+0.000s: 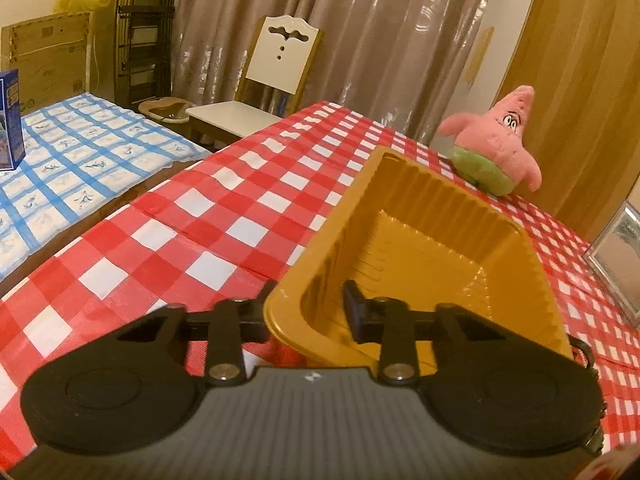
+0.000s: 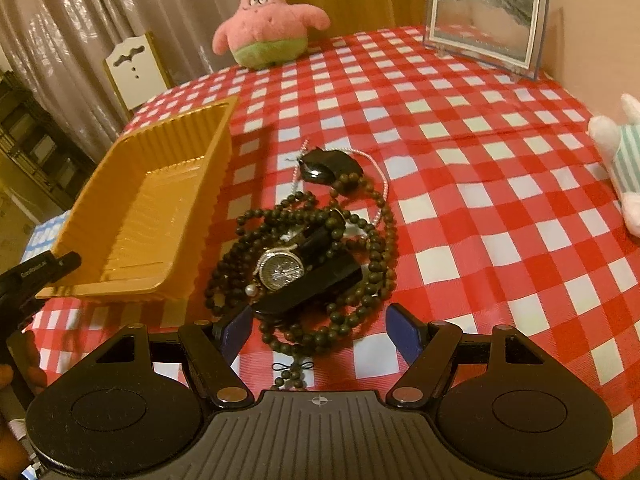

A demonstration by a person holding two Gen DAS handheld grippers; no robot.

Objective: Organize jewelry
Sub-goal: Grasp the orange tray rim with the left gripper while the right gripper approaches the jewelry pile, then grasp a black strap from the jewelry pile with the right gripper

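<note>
The left gripper point(image 1: 308, 312) jaws pinch the gold tray point(image 1: 440, 216) rim. The right gripper point(image 2: 320, 334) jaws stand wide just beside the beads point(image 2: 360, 300), ready to grab next.

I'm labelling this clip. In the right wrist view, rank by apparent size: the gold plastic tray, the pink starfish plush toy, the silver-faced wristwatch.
1. Gold ribbed plastic tray, clearly largest, though it lies nearer the camera than the plush.
2. Pink starfish plush toy, at the table's far edge, so it looks smaller than it is.
3. Silver-faced wristwatch, smallest despite being closest.
</note>
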